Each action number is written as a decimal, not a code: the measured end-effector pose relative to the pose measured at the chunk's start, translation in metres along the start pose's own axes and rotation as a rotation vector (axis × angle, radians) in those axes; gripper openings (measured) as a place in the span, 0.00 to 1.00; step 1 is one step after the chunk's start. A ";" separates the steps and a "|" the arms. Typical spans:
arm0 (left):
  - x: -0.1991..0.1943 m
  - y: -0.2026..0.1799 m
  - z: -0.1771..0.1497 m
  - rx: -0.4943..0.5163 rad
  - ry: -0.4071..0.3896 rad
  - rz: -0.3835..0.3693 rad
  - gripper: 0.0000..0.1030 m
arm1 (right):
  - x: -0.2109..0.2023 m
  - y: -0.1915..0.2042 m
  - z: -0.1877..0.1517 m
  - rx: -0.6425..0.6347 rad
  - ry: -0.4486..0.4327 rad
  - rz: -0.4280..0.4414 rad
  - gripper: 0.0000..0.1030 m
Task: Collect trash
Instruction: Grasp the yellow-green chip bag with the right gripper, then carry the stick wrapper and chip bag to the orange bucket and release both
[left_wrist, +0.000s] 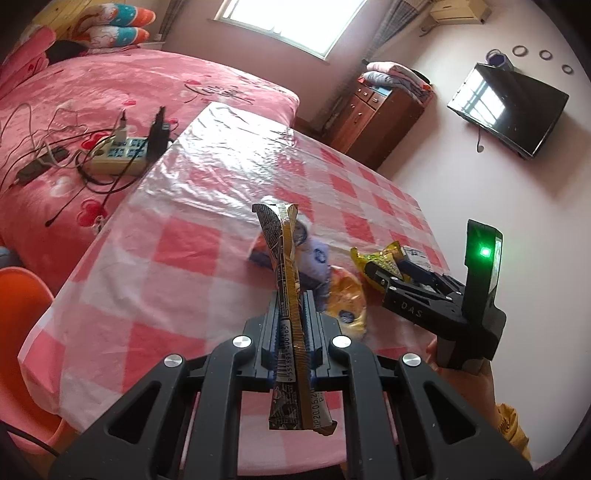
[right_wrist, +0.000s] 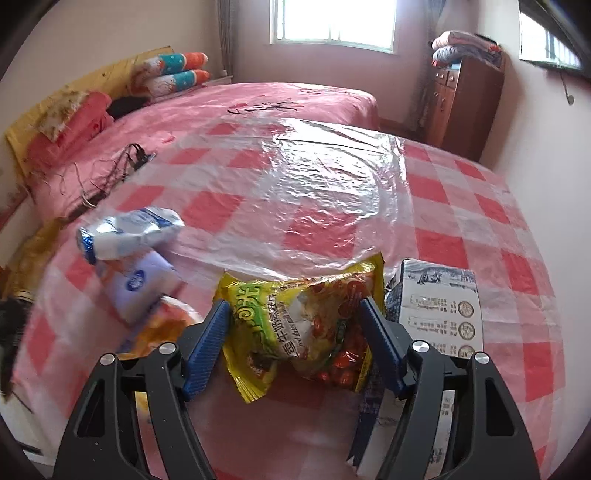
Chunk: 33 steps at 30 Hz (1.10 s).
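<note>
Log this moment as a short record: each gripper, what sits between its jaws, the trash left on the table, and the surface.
left gripper: shut on a long flattened gold-and-black wrapper, held above the table
right gripper: jaws apart, either side of the yellow snack bag; no firm press visible
carton: grey-white, printed, just right of the snack bag
other trash: white-and-blue packets, orange wrapper
table: pink-and-white checked cover under clear plastic
beyond: bed with pink spread
</note>
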<state>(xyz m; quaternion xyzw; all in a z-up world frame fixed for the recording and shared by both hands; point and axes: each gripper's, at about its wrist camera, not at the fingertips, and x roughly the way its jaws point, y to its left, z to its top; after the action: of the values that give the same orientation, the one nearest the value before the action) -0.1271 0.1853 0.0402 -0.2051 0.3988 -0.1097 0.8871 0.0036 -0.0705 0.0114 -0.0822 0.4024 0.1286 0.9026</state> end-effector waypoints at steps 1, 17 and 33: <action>0.000 0.002 -0.001 -0.004 0.001 0.001 0.13 | 0.002 0.001 0.000 -0.005 0.005 -0.005 0.73; -0.006 0.032 -0.010 -0.053 0.001 -0.006 0.13 | -0.011 -0.005 0.000 0.060 -0.018 0.071 0.38; -0.043 0.069 -0.014 -0.118 -0.070 0.051 0.13 | -0.082 0.051 0.033 0.027 -0.154 0.260 0.36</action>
<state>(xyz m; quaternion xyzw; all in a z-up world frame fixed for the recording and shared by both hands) -0.1636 0.2578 0.0289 -0.2503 0.3783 -0.0560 0.8894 -0.0416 -0.0270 0.0924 -0.0072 0.3409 0.2448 0.9076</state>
